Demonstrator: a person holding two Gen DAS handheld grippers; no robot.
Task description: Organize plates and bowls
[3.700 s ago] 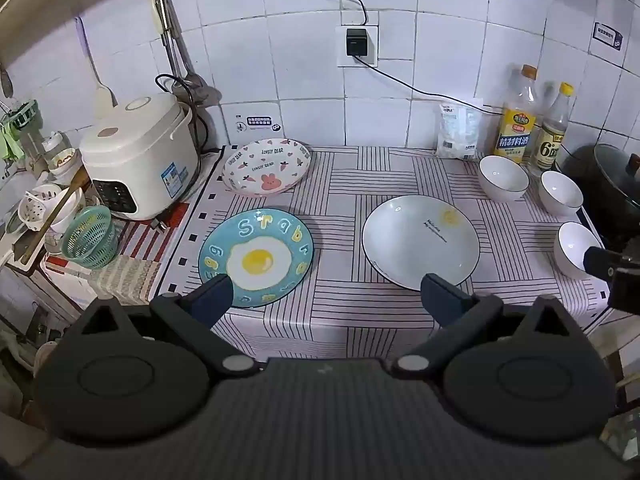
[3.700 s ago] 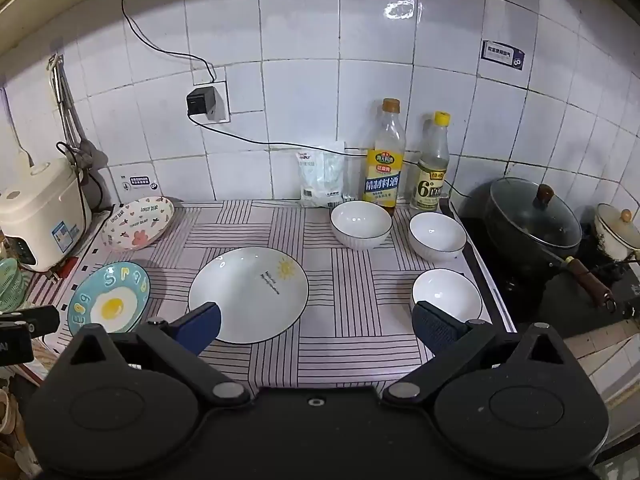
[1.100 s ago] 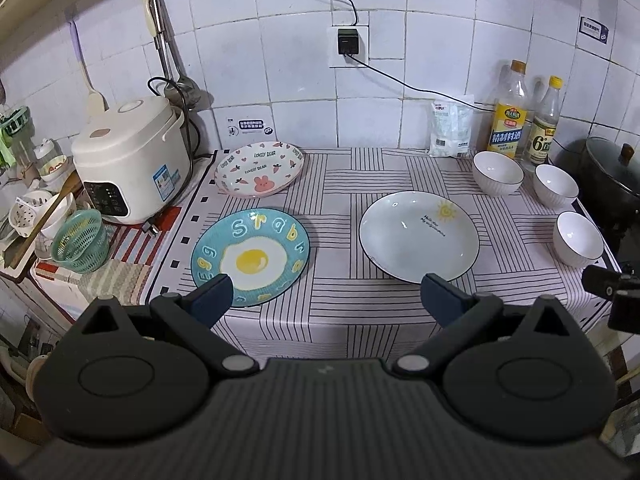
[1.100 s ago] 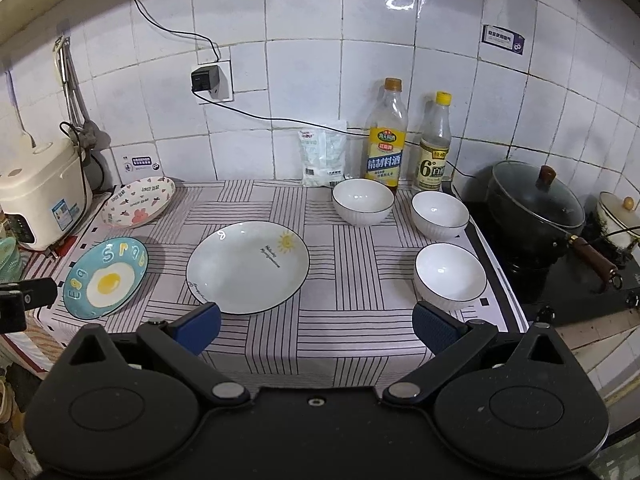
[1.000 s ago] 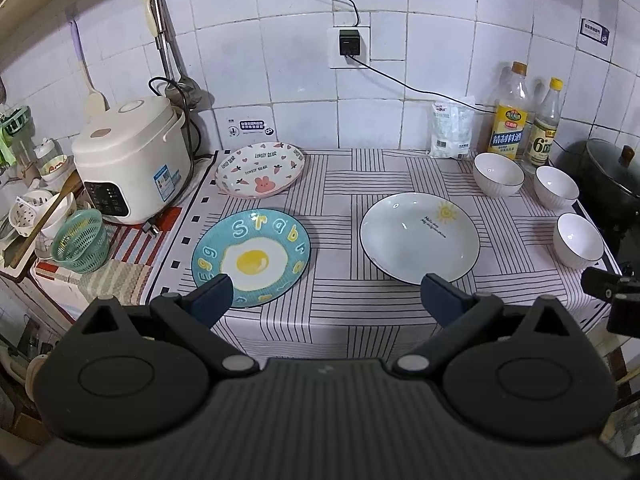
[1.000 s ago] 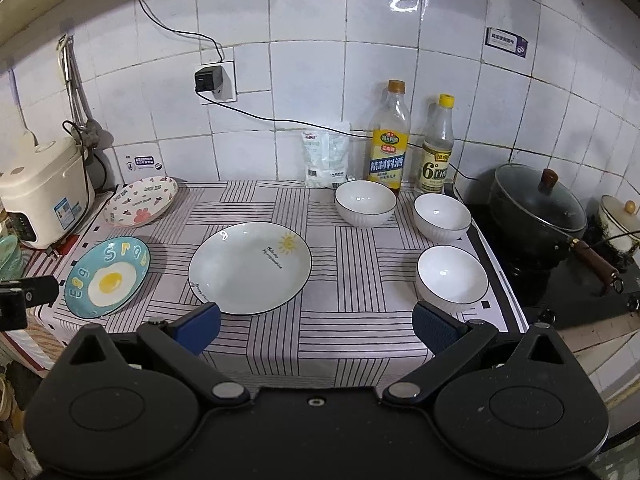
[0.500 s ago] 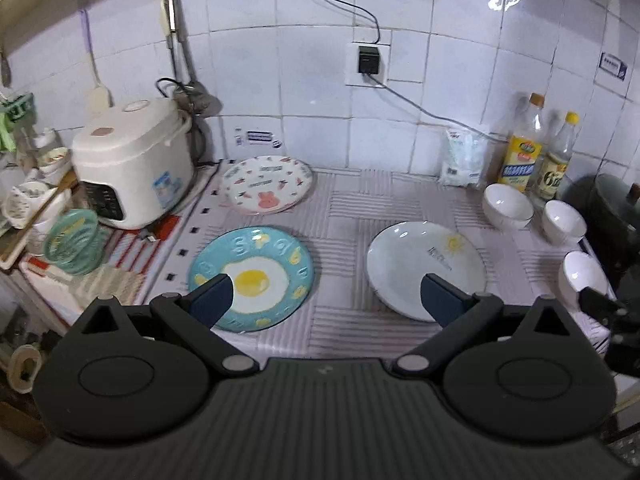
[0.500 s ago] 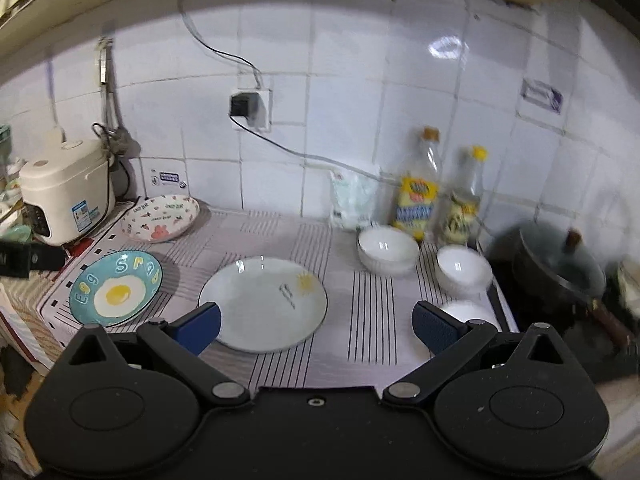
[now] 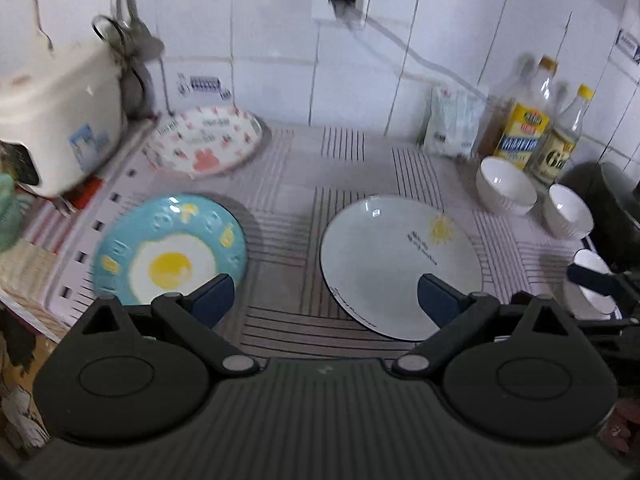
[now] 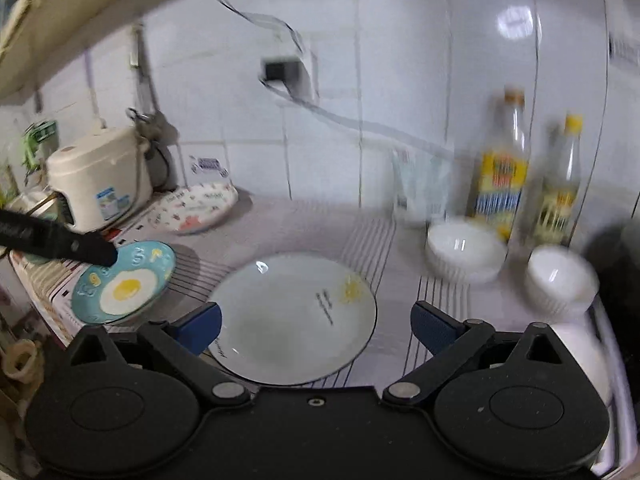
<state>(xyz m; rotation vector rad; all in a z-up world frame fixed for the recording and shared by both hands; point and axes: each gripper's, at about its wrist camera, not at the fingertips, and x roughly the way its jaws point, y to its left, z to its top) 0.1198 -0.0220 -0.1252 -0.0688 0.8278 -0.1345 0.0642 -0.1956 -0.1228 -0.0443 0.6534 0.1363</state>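
Note:
A blue fried-egg plate [image 9: 168, 248] [image 10: 124, 286] lies at the counter's front left. Behind it sits a white plate with pink rabbit pattern [image 9: 204, 146] [image 10: 194, 208]. A large white plate with a sun [image 9: 400, 264] [image 10: 296, 316] lies in the middle. Three white bowls [image 9: 504, 190] [image 9: 568, 210] [image 9: 592, 284] stand at the right; the same bowls [image 10: 464, 252] [image 10: 560, 280] are blurred in the right wrist view. My left gripper [image 9: 326, 298] is open, low over the front edge between the blue and white plates. My right gripper [image 10: 316, 328] is open over the white plate's near rim.
A rice cooker [image 9: 56, 120] stands at the left, hanging utensils [image 9: 128, 32] behind it. Two bottles [image 9: 520, 124] [image 9: 564, 144] and a bag [image 9: 452, 124] line the tiled wall. A dark pot [image 9: 612, 208] sits right of the bowls. A striped cloth [image 9: 288, 200] covers the counter.
Both grippers have moved forward and down toward the counter, so the plates loom larger. The right one swung left over the white plate. Both stay open.

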